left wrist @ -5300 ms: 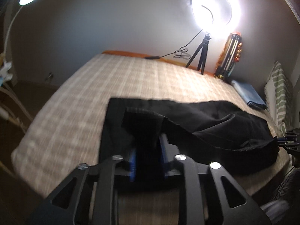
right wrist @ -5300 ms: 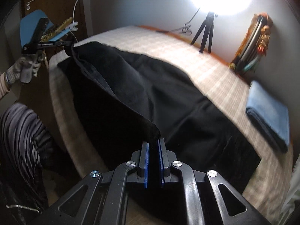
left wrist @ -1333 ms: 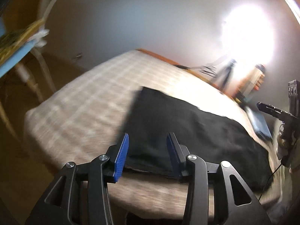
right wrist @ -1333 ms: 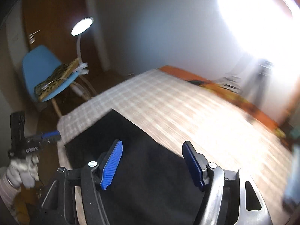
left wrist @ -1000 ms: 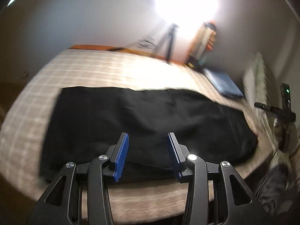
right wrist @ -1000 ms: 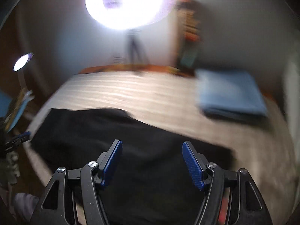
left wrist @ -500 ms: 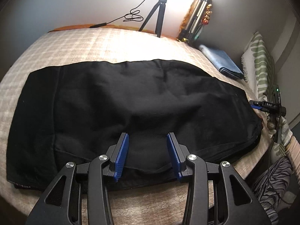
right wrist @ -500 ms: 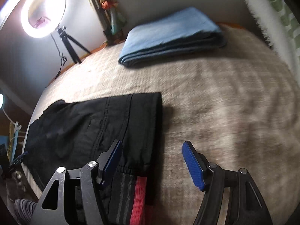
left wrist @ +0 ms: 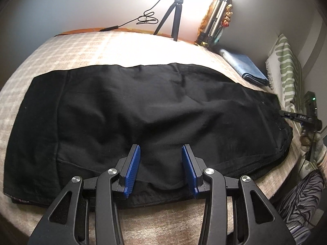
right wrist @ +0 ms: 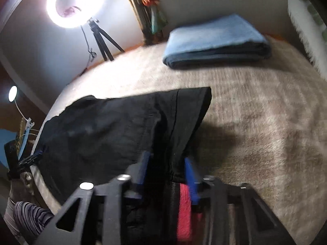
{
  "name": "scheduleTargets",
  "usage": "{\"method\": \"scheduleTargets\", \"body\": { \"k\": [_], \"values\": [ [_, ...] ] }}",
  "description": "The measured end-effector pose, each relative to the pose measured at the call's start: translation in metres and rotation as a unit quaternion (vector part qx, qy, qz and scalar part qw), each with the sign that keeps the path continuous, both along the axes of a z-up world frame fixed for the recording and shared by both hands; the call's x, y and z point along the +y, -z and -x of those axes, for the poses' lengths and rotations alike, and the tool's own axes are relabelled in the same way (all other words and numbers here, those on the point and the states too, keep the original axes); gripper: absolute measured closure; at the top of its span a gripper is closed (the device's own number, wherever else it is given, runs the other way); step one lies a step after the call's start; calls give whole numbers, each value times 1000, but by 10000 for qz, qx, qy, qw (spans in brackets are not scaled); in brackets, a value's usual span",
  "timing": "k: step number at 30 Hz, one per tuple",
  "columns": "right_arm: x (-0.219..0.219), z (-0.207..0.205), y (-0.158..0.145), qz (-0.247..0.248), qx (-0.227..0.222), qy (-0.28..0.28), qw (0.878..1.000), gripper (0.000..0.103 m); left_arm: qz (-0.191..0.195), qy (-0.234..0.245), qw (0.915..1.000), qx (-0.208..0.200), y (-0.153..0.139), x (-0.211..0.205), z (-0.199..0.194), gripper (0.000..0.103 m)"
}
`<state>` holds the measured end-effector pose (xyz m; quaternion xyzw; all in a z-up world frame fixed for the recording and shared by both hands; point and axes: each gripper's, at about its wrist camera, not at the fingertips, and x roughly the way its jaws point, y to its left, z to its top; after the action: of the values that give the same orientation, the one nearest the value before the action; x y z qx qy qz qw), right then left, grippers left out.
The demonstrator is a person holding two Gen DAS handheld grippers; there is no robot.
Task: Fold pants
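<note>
The black pants [left wrist: 143,106] lie flat and folded lengthwise across the beige checked bed [left wrist: 85,47]. My left gripper [left wrist: 161,167] is open, its blue pads over the pants' near long edge at the middle. In the right wrist view the pants [right wrist: 114,126] end at the waistband, whose red and black inner band [right wrist: 184,206] shows. My right gripper [right wrist: 167,171] straddles that waistband end, its jaws narrowed around the cloth; the view is blurred. The right gripper also shows in the left wrist view [left wrist: 294,116] at the pants' right end.
A folded blue cloth [right wrist: 216,42] lies on the bed's far corner, also in the left wrist view [left wrist: 243,67]. A ring light on a tripod [right wrist: 73,4] stands behind the bed. A green striped pillow [left wrist: 288,75] lies at the right. The bed's near edge is just below my left gripper.
Both grippers let go of the pants, which now lie flat. Over the last half second my right gripper has moved onto the waistband end and its jaws have narrowed. My left gripper has barely moved.
</note>
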<state>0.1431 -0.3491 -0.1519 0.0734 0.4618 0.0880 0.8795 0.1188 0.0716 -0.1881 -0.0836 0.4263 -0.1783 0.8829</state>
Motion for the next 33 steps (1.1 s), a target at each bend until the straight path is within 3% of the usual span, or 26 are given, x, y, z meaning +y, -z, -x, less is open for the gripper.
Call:
{"method": "scheduleTargets", "body": {
  "k": [4,6,7,8,9,10,11,14,19,22,25,28,33],
  "values": [
    [15,14,-29,422,-338,44,9985,91,-50,-62,10000,42,-3,6,4,62],
    [19,11,-23,940,-242,69,9952,93,-136,-297,9995,6,-7,20,11,62],
    [20,9,-16,1288,-135,178,9914,103,-142,-444,9989,4,-8,30,15,62],
    [17,6,-8,1519,-35,266,9880,103,-142,-653,9978,28,-9,43,20,62],
    [11,4,-3,1281,72,261,9914,103,-116,-865,9962,47,-10,56,26,62],
    [5,3,0,1000,175,263,9945,99,-49,-1078,9941,60,-11,72,34,62],
    [-1,4,1,801,219,329,9960,88,-9,-1242,9922,74,-12,83,40,59],
    [-4,9,-6,829,0,407,9957,67,335,-1900,9810,204,-11,123,60,45],
    [12,16,-24,586,-249,281,9976,60,1275,-2569,9563,563,3,165,81,45],
    [21,20,-30,348,-379,244,9984,44,1765,-2624,9460,713,12,165,86,45],
    [32,21,-32,139,-400,188,9989,43,2085,-2691,9365,837,23,158,82,45],
    [43,22,-35,44,-458,102,9989,43,2186,-2883,9296,707,23,157,79,45],
    [59,24,-40,-47,-559,-67,9984,43,2637,-3297,9052,484,29,160,72,45]
  ]
}}
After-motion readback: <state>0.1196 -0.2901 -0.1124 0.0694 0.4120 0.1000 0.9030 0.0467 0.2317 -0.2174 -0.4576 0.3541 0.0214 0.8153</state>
